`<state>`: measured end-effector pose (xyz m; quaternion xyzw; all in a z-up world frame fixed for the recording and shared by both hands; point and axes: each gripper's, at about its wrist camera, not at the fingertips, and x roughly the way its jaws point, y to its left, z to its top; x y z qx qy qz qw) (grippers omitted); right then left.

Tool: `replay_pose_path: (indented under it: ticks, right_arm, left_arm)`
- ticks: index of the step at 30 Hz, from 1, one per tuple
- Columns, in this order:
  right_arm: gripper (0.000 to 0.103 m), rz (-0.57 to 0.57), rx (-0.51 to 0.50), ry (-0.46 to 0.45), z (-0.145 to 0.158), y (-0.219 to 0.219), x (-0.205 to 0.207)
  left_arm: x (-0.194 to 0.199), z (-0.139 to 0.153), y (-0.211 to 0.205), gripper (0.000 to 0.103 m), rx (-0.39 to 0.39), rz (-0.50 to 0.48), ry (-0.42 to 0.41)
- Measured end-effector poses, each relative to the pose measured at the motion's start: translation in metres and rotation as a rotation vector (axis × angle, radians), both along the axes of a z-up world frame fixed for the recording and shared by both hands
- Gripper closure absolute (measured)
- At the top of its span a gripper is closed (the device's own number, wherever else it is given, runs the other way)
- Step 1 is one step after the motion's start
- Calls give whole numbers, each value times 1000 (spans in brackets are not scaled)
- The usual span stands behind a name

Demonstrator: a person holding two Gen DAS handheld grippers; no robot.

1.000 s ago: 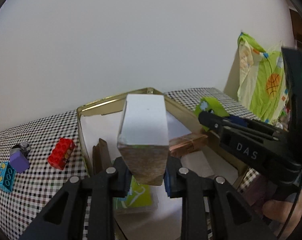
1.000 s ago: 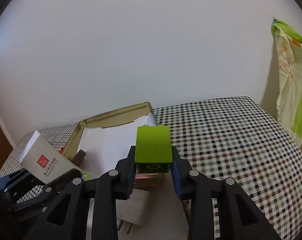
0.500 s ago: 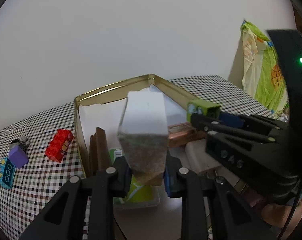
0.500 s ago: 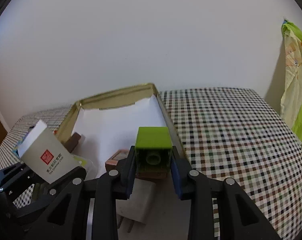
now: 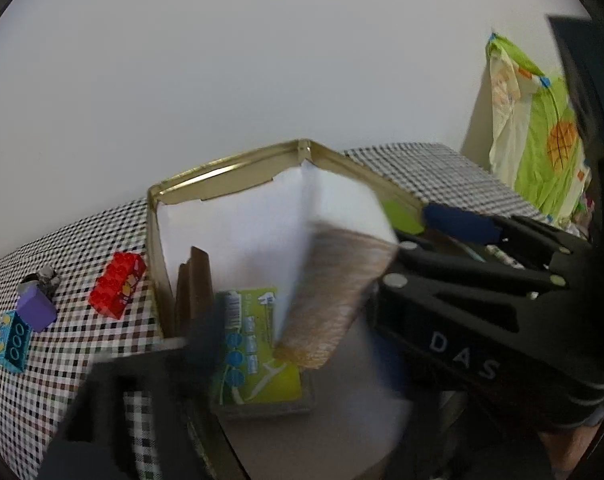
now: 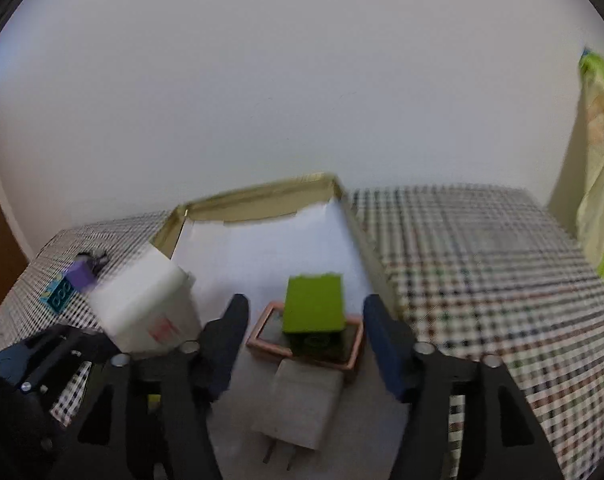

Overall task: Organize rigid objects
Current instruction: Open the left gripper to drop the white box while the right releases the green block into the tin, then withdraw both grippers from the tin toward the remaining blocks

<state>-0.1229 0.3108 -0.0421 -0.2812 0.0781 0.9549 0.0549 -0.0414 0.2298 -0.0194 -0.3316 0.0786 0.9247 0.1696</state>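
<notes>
Both hand-held grippers are just letting go, jaws opening: the left hand-held gripper (image 5: pixel 286 364) is dropping the white box (image 5: pixel 334 264) and the right hand-held gripper (image 6: pixel 304 332) the green block (image 6: pixel 313 308) into the gold tin (image 5: pixel 222 168), so two more are getting sorted.

Green block (image 6: pixel 313 309) released; fingers (image 6: pixel 386 340) apart.

Shiny metal tin (image 5: pixel 230 166), checked cloth (image 5: pixel 62 248)

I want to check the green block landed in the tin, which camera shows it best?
The right wrist view: the green block sits centred and whole on a pink-framed box inside the tin. The left wrist view shows only a green sliver behind the white box.
</notes>
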Motion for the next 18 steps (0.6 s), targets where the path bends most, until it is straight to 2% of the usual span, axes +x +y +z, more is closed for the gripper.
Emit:
replay_pose_path:
  ticks: [1, 2, 4, 9, 18]
  right_arm:
    - [28, -25, 17, 30, 4, 0, 5]
    - [21, -50, 27, 59, 8, 2, 11]
    - [15, -97, 25, 108, 14, 8, 19]
    - [14, -133, -81, 132, 16, 25, 26]
    - [14, -167, -141, 142, 17, 34, 31]
  left_arm:
    - [4, 4, -2, 0, 19, 6, 24]
    - [6, 6, -3, 1, 27, 12, 41]
    - [5, 7, -3, 1, 16, 21, 58]
    - [14, 11, -3, 1, -7, 55, 110]
    - [16, 21, -13, 1, 41, 65, 154]
